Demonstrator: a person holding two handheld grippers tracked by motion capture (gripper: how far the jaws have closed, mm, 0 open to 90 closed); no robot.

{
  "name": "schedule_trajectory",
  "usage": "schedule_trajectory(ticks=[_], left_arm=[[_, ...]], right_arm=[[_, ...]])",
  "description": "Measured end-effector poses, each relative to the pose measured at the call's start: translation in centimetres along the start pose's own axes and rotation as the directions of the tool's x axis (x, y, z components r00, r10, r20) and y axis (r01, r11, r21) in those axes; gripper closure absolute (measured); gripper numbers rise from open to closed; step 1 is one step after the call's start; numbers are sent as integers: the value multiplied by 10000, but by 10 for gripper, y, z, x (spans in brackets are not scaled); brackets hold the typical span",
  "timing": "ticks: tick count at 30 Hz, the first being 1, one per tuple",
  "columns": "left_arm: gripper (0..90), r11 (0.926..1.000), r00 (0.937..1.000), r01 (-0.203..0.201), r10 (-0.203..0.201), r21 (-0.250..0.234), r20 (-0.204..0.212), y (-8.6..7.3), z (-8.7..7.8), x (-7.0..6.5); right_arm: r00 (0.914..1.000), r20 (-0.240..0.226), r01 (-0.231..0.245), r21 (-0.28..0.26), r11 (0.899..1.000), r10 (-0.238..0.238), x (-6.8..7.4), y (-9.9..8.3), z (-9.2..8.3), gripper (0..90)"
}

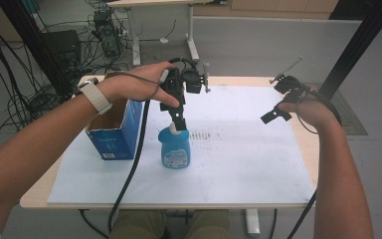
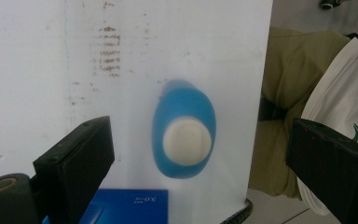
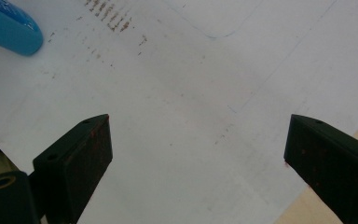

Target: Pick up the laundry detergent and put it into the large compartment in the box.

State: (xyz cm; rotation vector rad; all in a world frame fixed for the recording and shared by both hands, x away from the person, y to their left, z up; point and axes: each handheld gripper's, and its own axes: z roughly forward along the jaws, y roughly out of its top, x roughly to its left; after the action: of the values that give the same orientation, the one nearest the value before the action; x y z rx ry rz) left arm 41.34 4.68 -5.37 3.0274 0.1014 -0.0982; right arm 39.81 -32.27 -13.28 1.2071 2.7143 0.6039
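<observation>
Hovering straight above the blue bottle [image 2: 184, 135], the left gripper [image 1: 178, 113] points down with fingers [image 2: 74, 163] spread wide either side of the white cap [image 2: 187, 141]. The bottle stands upright on the worktop [image 1: 258, 164], just beside the blue box [image 1: 114, 132]. Farther right, the right gripper [image 1: 278, 112] hangs well apart, its fingers [image 3: 77, 158] also spread over bare paper.

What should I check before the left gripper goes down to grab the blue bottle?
1. Left gripper open wide: ok.
2. Blue bottle upright on the white sheet: ok.
3. White cap between the jaws, seen from above: ok, sitting somewhat left of centre.
4. Blue box apart from the bottle: ok, a gap shows.
5. Right gripper out of the way: ok, open, off to the right.
6. Cap screwed tight: cannot tell.
</observation>
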Motion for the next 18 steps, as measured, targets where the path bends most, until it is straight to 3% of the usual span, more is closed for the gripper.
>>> schedule_trajectory(ticks=[18], left_arm=[[86,9997,10000,-49,47,220,65,-5,28,3]], right_arm=[[10000,-60,6,28,10000,-6,1,0,4,75]])
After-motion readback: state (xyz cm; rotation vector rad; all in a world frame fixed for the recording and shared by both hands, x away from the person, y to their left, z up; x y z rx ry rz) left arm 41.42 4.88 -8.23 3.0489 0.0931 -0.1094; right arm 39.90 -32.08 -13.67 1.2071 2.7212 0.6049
